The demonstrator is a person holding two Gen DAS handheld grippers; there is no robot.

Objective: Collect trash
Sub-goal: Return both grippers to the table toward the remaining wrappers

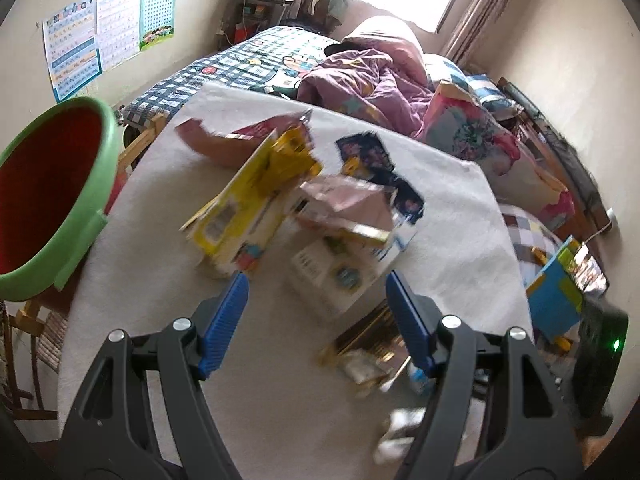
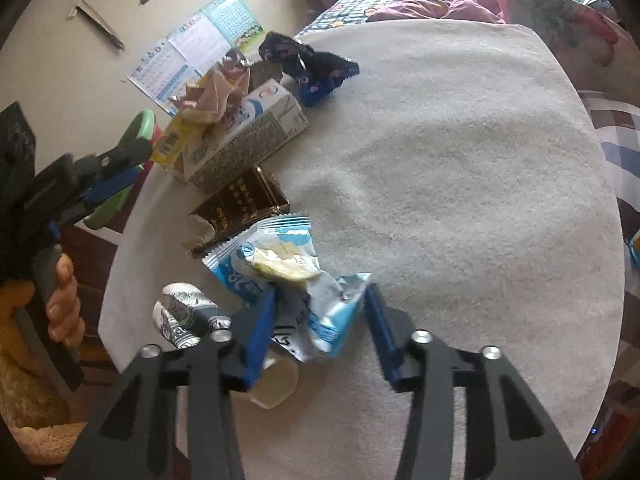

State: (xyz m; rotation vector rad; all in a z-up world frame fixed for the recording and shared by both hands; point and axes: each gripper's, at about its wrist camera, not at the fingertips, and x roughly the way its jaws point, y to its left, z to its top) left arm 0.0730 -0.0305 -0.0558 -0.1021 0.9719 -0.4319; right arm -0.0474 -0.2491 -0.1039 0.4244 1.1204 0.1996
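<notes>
Wrappers (image 2: 280,272): roughly five; cartons (image 2: 244,136): two; bin (image 1: 52,196): one.

Crumpled blue-white wrapper (image 2: 280,272) lies beside a milk carton (image 2: 244,136) and brown packet (image 2: 240,204)

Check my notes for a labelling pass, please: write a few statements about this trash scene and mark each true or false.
1. The right gripper has a light blue wrapper between its fingers. True.
2. The left gripper holds the milk carton. False: its fingers are open with nothing between them.
3. The green bin has a red inside. True.
4. The trash lies on bare wood. False: it lies on a white cloth.
5. A paper cup lies near the right gripper. True.
</notes>
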